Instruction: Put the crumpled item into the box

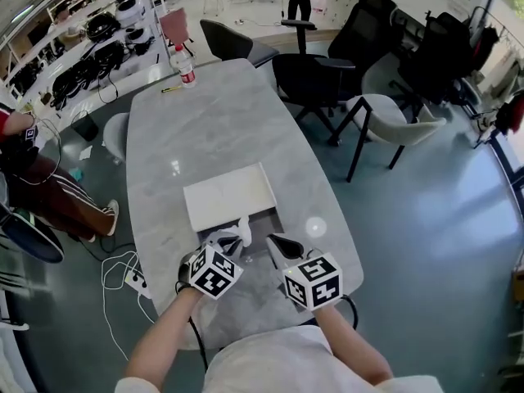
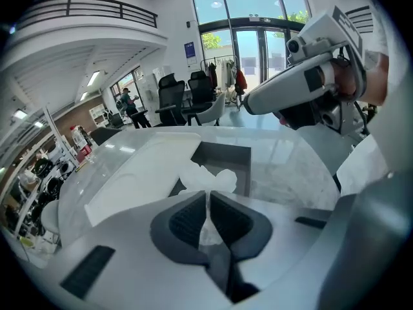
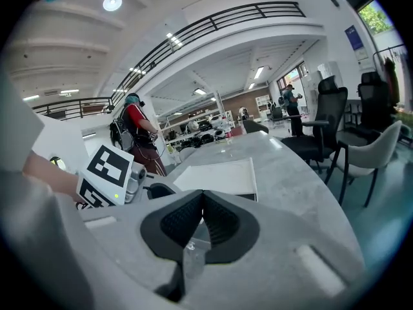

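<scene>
We had the crumpled paper (image 2: 208, 179) pinched between the left gripper's (image 2: 208, 200) fingers. Its loose white end stuck out past the tips at the centre of the left gripper view. In the head view the paper (image 1: 238, 232) sat low in the middle of the frame, at the near edge of the dark box (image 1: 264, 219). We could not tell whether it touched the box wall.

The box (image 2: 226, 157) lay open just beyond the paper, with nothing visible inside. Its white lid (image 1: 229, 196) lay beside it, towards the upper left. The right gripper (image 3: 202, 197) was just to the right of the left one, its fingers closed together on nothing.

We judged the pickup and the carry done. What remained was to move the paper over the opening, part the left fingers and let it drop in. The grey counter (image 1: 213, 129) stretched away towards the top of the frame, with a bottle (image 1: 185, 65) near its far end.
</scene>
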